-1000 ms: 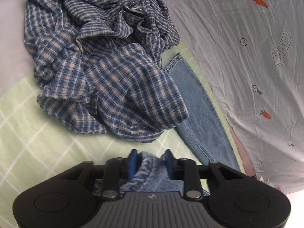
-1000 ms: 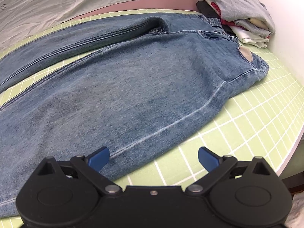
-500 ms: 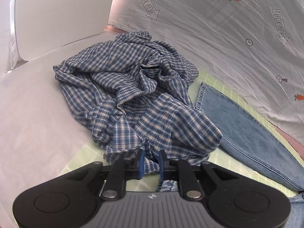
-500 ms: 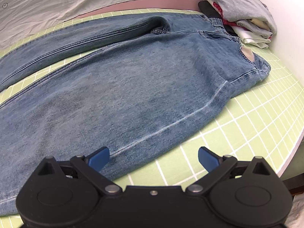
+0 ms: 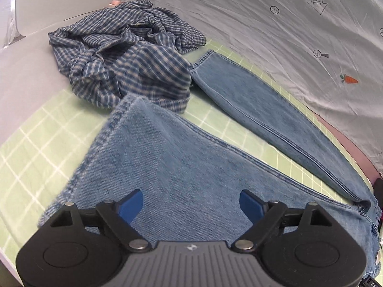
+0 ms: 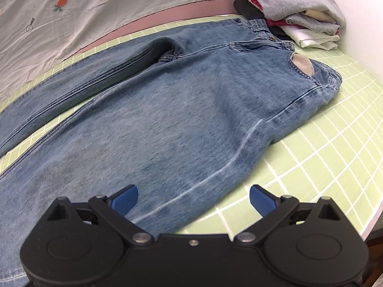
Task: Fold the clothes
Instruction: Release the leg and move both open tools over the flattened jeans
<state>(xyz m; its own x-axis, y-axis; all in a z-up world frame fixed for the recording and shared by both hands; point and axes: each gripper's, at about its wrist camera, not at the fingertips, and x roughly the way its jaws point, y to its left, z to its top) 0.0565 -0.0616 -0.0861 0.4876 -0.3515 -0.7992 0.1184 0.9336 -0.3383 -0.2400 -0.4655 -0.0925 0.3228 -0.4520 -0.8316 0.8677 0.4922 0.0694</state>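
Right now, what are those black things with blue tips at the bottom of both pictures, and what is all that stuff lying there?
Those are two grabbing tools that a person holds, one in each hand. Each has two blue-tipped fingers and a small camera that looks out along them, so each picture is what one tool sees.

The left gripper is open and holds nothing. The right gripper is open and empty too.

Under both lies a pair of blue jeans, spread flat on a green grid mat, with the legs apart. Near the leg ends a blue checked shirt lies crumpled. By the waist of the jeans sits a pile of folded clothes. Behind it all hangs a grey cloth with carrots printed on it.

The job is folding clothes; the jeans are not yet folded.
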